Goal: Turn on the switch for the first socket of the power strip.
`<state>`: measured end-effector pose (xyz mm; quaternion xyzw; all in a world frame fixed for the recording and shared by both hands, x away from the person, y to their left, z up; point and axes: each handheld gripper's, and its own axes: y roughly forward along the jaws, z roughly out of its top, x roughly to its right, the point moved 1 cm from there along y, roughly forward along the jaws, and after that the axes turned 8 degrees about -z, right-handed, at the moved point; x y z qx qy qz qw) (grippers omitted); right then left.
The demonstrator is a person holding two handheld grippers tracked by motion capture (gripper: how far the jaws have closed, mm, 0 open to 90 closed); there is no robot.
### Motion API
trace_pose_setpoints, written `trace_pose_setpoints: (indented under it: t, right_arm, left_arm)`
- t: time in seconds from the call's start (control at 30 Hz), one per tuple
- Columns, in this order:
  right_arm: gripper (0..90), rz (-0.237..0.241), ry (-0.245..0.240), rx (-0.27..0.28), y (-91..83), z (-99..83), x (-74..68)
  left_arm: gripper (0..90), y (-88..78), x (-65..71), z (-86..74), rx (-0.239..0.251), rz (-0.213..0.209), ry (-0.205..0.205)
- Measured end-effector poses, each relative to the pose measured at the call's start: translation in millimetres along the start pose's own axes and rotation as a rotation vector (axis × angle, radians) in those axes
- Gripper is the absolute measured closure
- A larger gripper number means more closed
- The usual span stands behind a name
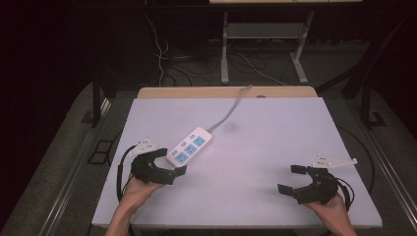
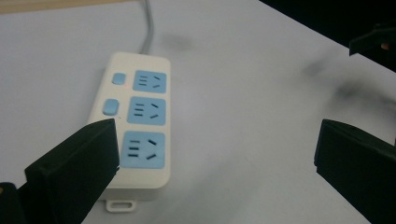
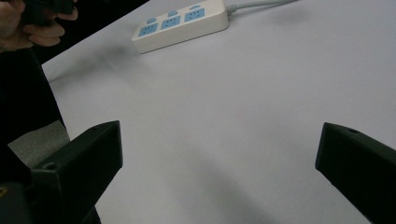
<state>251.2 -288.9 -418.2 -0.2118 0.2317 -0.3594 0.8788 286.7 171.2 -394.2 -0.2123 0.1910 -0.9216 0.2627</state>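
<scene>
A white power strip (image 1: pixel 191 146) with three blue sockets lies at an angle on the white table (image 1: pixel 275 137), left of centre. Its grey cable (image 1: pixel 228 114) runs off over the far edge. My left gripper (image 1: pixel 175 161) sits at the strip's near end with its jaws wide open. In the left gripper view the strip (image 2: pixel 140 116) lies just ahead of the left gripper (image 2: pixel 217 140), close to its left jaw, and no pad presses on it. My right gripper (image 1: pixel 287 178) rests open near the front right. The right gripper (image 3: pixel 219 135) has bare table between its jaws, and the strip (image 3: pixel 180 25) lies far off.
A wooden strip (image 1: pixel 221 92) borders the table's far edge. Beyond it stand metal table legs (image 1: pixel 224 49) and loose cables on a dark floor. The hand on the left gripper (image 3: pixel 28 28) appears at the top left of the right gripper view.
</scene>
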Motion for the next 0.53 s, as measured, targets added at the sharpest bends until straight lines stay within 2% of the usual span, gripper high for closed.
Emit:
trace_pose_setpoints:
  t: [0.37, 0.53]
  right_arm:
    - [0.3, 0.003, -0.006, -0.007, 0.3, -0.8, -0.2]
    - [0.3, 0.005, -0.006, -0.013, 0.9, -1.1, -0.9]
  left_arm:
    - [0.0, 12.1, 6.2, -29.6, -0.026, -0.031, -0.007]
    - [0.0, 14.8, 6.6, -33.6, -0.037, -0.032, -0.007]
